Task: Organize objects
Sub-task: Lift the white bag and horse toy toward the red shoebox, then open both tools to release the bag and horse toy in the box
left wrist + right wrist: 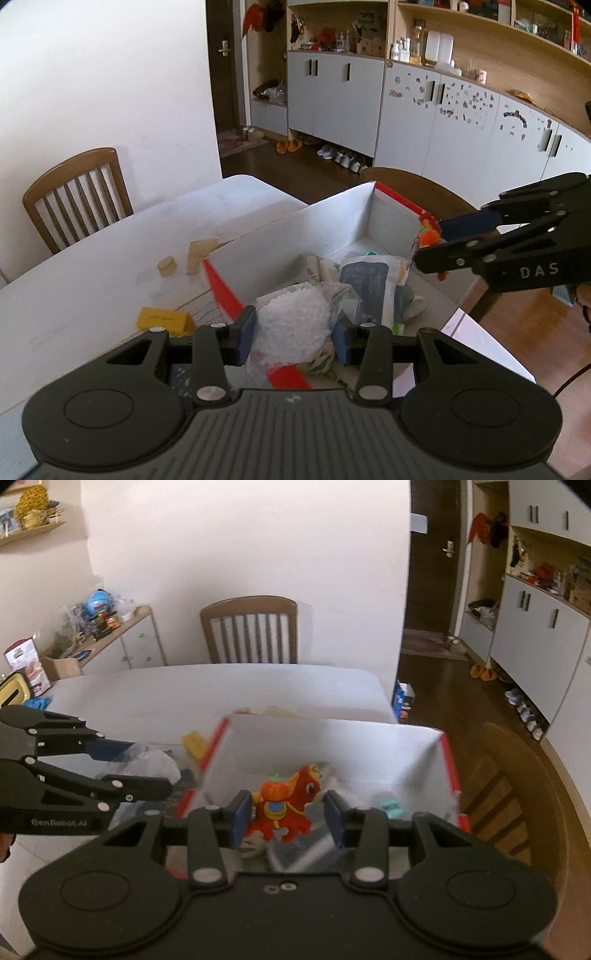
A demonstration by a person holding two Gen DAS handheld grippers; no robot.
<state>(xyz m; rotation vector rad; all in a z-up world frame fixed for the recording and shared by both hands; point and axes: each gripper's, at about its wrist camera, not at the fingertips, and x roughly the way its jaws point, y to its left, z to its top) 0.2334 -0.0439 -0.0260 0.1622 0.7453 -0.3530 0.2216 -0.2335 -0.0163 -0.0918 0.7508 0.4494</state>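
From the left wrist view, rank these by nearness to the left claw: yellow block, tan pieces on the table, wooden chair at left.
1. Yellow block, on the table just left of the left claw.
2. Tan pieces, farther up the table, left of the box.
3. Wooden chair, beyond the table's far left edge.

Red-orange toy horse (286, 810); white box (325, 218), red edges; yellow packet (162, 320).

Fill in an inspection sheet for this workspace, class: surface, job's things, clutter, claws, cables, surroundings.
Surface: white table, faintly marked.
Job's things: open white box with red edges, packets inside; clear bag of white granules; red toy horse.
Clutter: yellow block and tan pieces on the table.
Claws: left claw shut on the bag; right claw around the horse, grip uncertain.
Cables: black cable at right.
Surroundings: wooden chair, cabinets, shoes.
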